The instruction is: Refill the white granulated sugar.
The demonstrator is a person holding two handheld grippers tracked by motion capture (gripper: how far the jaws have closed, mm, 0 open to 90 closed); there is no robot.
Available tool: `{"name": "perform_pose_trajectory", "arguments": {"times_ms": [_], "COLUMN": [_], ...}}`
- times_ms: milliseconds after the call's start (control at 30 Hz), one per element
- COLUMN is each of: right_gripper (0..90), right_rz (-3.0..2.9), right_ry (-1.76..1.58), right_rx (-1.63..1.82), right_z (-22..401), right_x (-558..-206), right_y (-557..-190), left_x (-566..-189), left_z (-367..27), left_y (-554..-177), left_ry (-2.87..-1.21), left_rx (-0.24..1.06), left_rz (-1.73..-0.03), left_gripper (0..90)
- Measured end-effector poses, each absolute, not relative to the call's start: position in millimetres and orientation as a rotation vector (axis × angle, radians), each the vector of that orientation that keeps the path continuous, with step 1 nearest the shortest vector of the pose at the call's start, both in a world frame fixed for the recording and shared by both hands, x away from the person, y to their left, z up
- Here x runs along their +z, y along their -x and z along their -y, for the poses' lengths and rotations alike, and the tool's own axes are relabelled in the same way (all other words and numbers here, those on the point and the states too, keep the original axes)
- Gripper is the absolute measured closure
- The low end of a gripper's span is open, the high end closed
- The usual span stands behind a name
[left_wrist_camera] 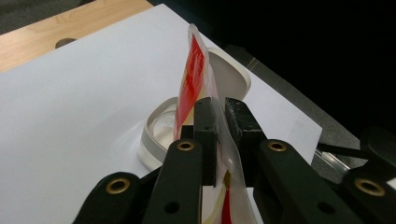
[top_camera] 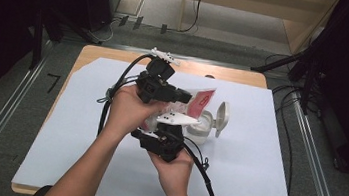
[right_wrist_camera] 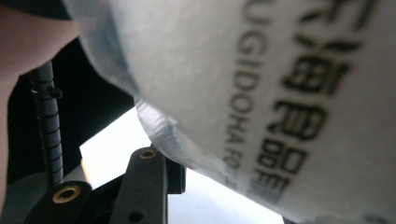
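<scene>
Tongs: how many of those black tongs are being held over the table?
2. The left tongs pinch the red-and-clear packet above the open white container; the right tongs sit just below, against the packet.

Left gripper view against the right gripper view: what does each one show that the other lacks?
Left gripper view: the left gripper pinching the pouch's red-printed edge above an open white container with its flip lid up. Right gripper view: black printed lettering on the pouch's pale side, close up, plus a ribbed cable. Both: the pouch and the white sheet.

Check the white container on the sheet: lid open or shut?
Open. The white container has its hinged lid flipped up, exposing the inside.
</scene>
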State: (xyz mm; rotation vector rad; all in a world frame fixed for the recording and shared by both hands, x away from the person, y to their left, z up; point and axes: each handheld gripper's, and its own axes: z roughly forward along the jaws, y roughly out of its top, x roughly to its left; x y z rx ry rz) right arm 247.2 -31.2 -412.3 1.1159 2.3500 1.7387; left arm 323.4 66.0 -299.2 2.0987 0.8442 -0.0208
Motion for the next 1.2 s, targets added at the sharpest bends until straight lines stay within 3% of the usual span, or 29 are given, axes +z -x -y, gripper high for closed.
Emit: {"name": "perform_pose_trajectory", "arguments": {"times_ms": [1200], "right_gripper": [63.3], "right_rz": [-2.351], "right_ry": [-1.129], "right_rx": [1.749], "right_z": [35.0], "right_x": [-407.8], "right_y": [-250.5], "left_x": [-298.0], "left_z": [-57.5], "left_y": [-332.2], "left_ry": [-2.112], "left_rx": [-0.051], "left_rz": [-0.854], "left_gripper": [83.9]}}
